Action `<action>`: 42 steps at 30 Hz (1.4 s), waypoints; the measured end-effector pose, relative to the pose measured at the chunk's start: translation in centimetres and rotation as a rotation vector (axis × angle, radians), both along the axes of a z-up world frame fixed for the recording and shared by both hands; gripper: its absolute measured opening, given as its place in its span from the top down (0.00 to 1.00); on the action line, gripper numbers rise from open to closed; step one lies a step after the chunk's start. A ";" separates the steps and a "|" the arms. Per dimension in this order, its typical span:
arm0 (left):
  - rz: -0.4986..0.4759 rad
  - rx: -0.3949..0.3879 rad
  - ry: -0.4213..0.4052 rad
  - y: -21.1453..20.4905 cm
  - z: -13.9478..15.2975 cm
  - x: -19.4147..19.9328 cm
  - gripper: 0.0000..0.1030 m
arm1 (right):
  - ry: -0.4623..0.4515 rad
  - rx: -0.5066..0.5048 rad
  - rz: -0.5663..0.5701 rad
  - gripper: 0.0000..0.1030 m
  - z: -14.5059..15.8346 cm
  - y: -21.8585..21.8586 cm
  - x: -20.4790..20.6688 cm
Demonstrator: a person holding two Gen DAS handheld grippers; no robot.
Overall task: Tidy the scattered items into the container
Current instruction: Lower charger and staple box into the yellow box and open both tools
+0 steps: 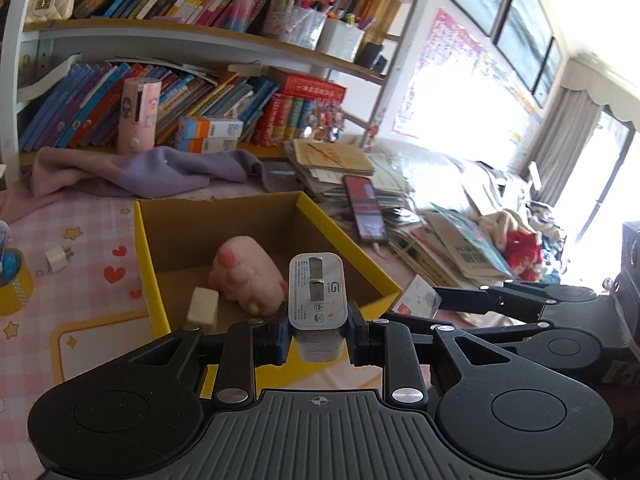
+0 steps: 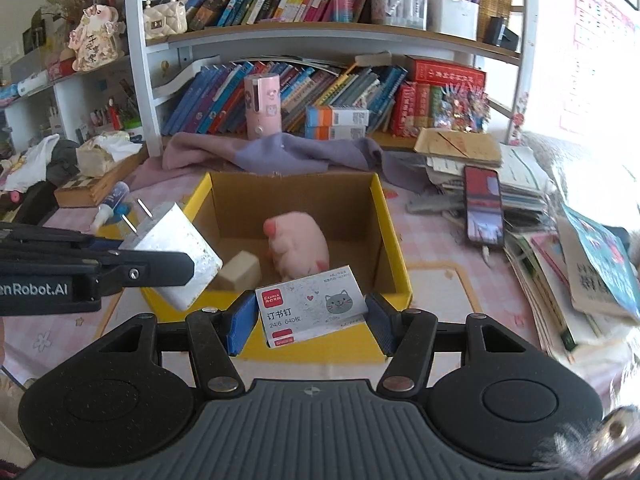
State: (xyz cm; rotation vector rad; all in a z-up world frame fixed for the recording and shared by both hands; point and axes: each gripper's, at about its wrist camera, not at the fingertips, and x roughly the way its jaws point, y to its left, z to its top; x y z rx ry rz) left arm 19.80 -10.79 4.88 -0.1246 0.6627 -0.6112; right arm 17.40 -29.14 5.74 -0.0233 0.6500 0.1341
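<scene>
My left gripper [image 1: 318,334] is shut on a white charger [image 1: 318,292], held over the near edge of the yellow cardboard box [image 1: 144,240]. In the right wrist view the charger [image 2: 172,252] hangs at the box's left front corner with its prongs pointing up and back. My right gripper [image 2: 312,320] is shut on a small staples box [image 2: 312,304] with a cat picture, just above the front wall of the yellow box [image 2: 394,248]. Inside the box lie a pink plush toy [image 2: 298,248] and a beige block [image 2: 240,272].
A small white plug [image 1: 58,258] and a yellow tape roll [image 1: 12,284] lie on the pink tablecloth left of the box. A phone [image 2: 482,204] rests on a paper stack to the right. A purple cloth [image 2: 280,152] lies behind the box, below the bookshelves.
</scene>
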 end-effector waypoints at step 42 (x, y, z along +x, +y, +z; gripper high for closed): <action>0.182 0.331 0.235 -5.4 -7.9 11.4 0.76 | 0.173 -0.307 0.515 0.45 -8.5 0.5 16.6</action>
